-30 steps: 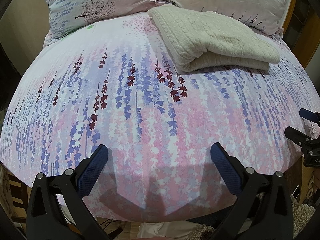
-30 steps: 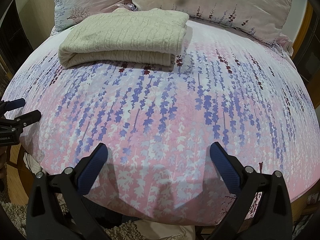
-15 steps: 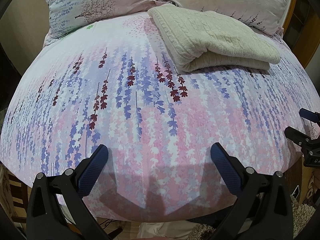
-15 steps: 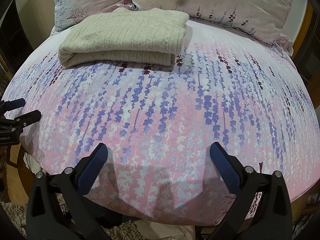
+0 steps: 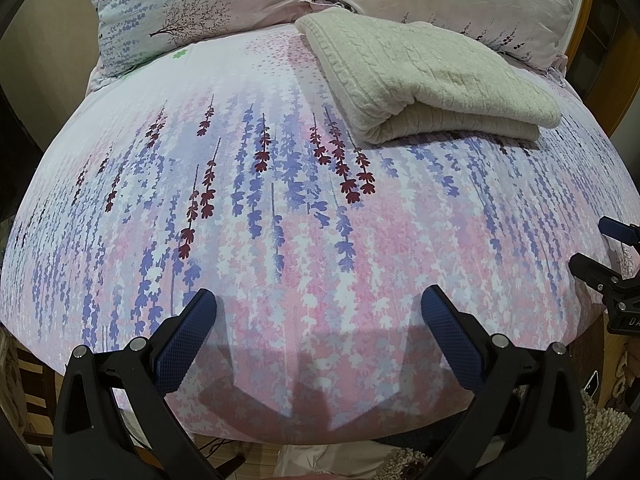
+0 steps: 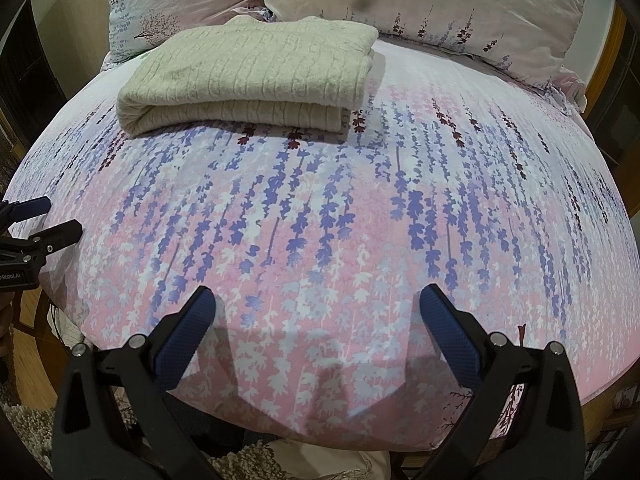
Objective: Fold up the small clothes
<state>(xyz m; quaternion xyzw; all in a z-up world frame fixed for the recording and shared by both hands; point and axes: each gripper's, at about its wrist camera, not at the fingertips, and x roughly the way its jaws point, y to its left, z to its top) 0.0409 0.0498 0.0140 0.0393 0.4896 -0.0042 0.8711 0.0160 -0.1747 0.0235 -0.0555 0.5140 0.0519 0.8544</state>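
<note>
A cream cable-knit sweater [image 5: 432,80] lies folded in a neat rectangle at the far side of the bed, just in front of the pillows; it also shows in the right wrist view [image 6: 256,76]. My left gripper [image 5: 318,308] is open and empty, hovering over the bed's near edge, far from the sweater. My right gripper [image 6: 316,304] is also open and empty over the near edge. Each gripper shows at the side of the other's view: the right one [image 5: 600,252] and the left one [image 6: 44,220].
The bed sheet [image 5: 280,208] is pink and purple with a floral print. Two matching pillows [image 6: 420,4] lean at the head of the bed. A wooden bed frame [image 6: 600,60] shows at the right. A shaggy rug [image 5: 600,440] lies on the floor below.
</note>
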